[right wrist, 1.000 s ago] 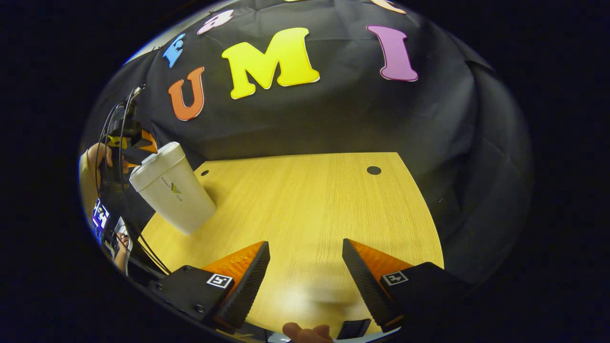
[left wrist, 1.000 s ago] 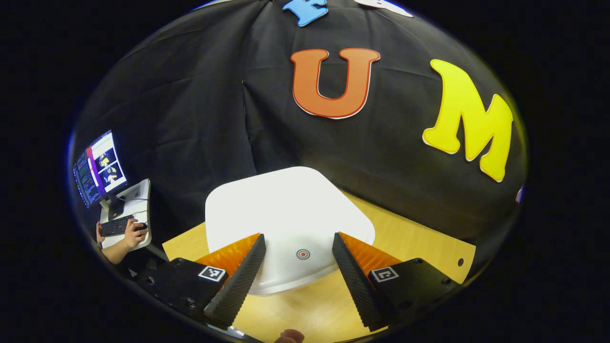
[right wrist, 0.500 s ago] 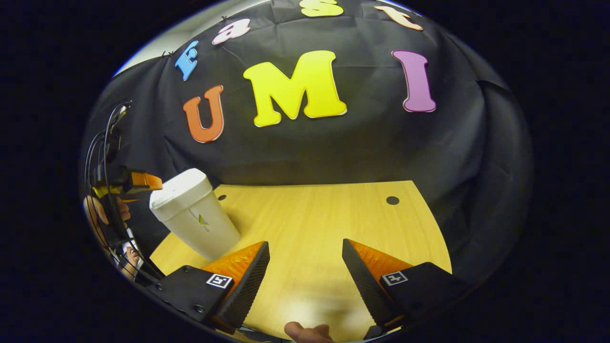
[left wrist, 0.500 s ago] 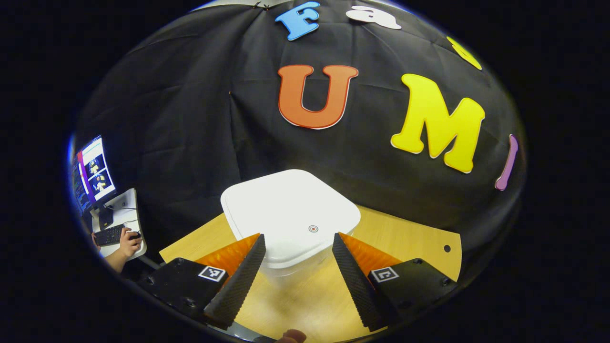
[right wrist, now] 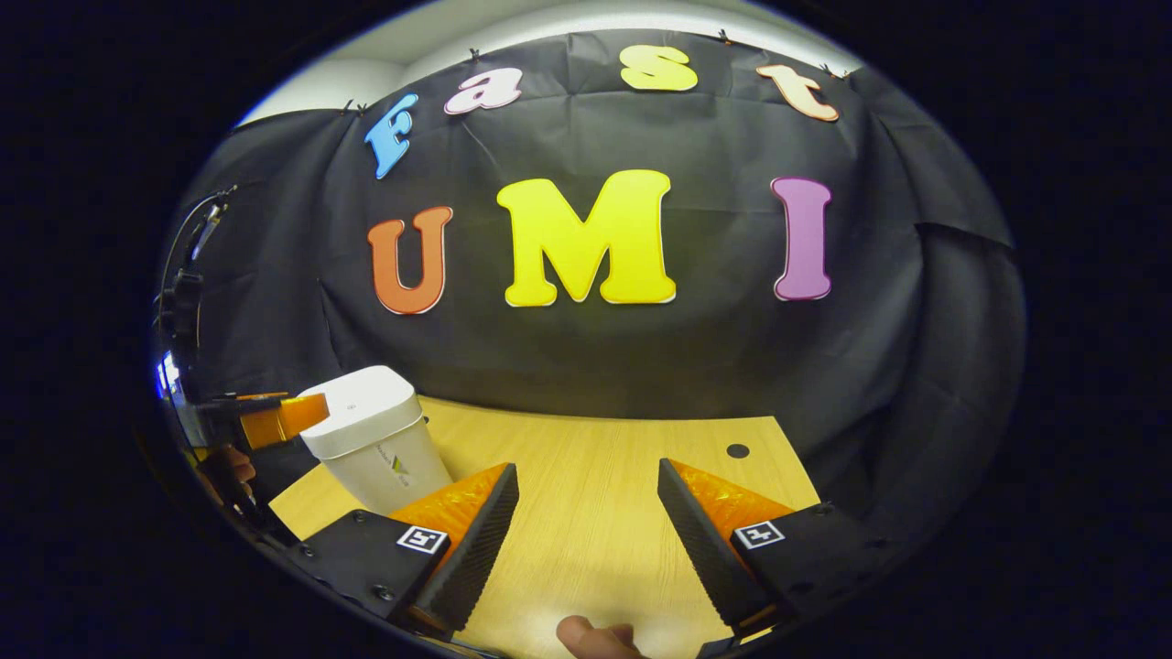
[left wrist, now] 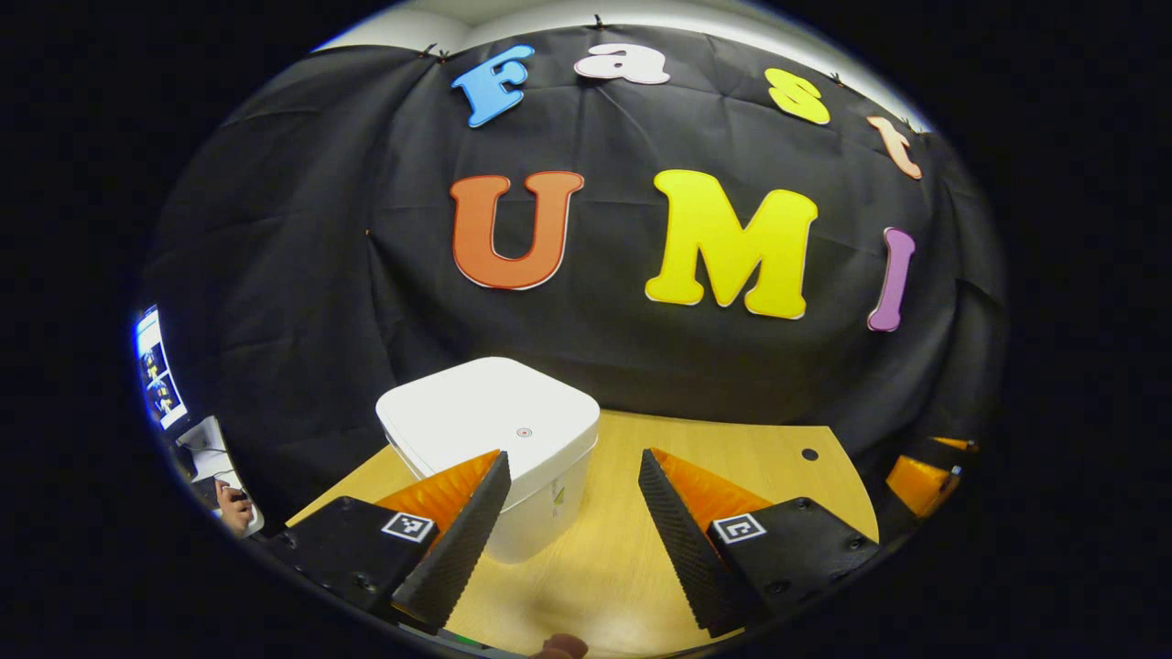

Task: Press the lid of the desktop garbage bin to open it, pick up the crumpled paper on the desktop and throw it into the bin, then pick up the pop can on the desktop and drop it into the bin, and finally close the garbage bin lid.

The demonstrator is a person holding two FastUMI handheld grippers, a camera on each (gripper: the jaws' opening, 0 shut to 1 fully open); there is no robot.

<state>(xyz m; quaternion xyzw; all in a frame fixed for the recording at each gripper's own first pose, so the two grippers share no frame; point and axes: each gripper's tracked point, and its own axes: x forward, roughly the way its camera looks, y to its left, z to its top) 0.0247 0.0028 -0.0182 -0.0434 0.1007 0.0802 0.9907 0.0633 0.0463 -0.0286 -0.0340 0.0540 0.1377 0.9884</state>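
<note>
Garbage bin point(left wrist: 494, 448): on the desk point(left wrist: 732, 448), far left, lid point(left wrist: 485, 416) down. Left gripper point(left wrist: 572, 526): fingers spread, holding nothing, just short of the bin. Right gripper point(right wrist: 586, 531): spread, empty. Step, by your layout: the closing one, seemingly done. Next: confirm the lid sits flush.

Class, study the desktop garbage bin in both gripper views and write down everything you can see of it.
The garbage bin is white and looks like smooth plastic, with a rounded-square lid and a body that tapers toward its base. The lid is shut and carries a small round mark near its front edge. A small logo sits on the body. The bin stands upright on the wooden table, toward its left rear, close to the black cloth. The left gripper is open with nothing between its fingers.
</note>
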